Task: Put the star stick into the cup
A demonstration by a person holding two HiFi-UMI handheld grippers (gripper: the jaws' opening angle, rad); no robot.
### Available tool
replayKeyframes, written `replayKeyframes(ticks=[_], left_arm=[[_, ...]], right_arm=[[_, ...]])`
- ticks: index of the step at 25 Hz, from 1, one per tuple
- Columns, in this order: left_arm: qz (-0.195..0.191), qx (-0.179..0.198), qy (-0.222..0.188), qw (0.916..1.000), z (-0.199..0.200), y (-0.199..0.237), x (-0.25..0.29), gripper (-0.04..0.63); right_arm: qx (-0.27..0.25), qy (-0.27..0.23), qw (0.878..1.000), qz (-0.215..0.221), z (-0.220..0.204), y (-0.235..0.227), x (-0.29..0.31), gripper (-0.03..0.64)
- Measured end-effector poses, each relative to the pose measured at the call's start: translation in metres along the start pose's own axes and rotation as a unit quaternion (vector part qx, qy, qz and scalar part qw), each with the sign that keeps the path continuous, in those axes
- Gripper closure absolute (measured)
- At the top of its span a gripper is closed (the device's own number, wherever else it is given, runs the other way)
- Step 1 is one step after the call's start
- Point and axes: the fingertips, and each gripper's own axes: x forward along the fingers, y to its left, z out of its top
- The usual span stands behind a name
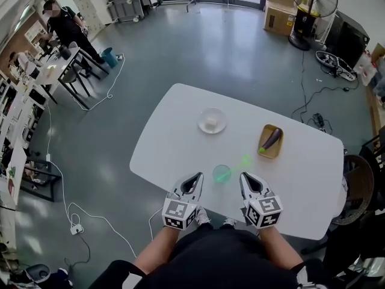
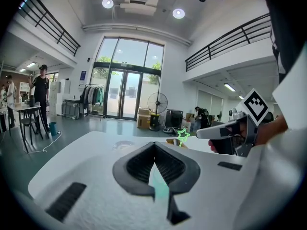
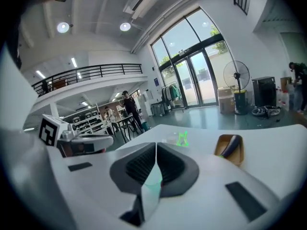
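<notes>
On the white rounded table, the left gripper and the right gripper, both with jaws pressed together on nothing, stand close on either side of the translucent green cup. The green star-tipped stick seems to lean already in this cup, so a careless pull-back could knock both over.

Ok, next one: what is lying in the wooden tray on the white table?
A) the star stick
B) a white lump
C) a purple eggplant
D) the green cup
C: the head view shows a purple eggplant lying slantwise in the wooden tray, while the green cup and the star stick are outside it, nearer the person.
</notes>
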Motion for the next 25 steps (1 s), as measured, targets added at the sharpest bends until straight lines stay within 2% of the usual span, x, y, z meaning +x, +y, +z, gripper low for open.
replayKeyframes(ticks=[7,12,15,25], left_arm=[[-0.012,0.003,-0.023,0.9997,0.027,-0.012,-0.002,0.589],[-0.025,0.008,-0.049,0.9984,0.055,-0.018,-0.006,0.589],[-0.026,0.017,-0.065,0.9974,0.071,-0.018,-0.010,0.589],[-0.024,0.016,-0.076,0.9967,0.078,-0.013,-0.010,0.589]], right_arm=[[-0.018,-0.064,0.998,0.007,0.054,0.010,-0.015,0.614],[-0.097,-0.104,0.990,-0.008,0.089,0.013,-0.023,0.615],[-0.127,-0.118,0.985,-0.009,0.106,0.018,-0.027,0.615],[-0.140,-0.151,0.978,-0.013,0.123,0.026,-0.032,0.615]])
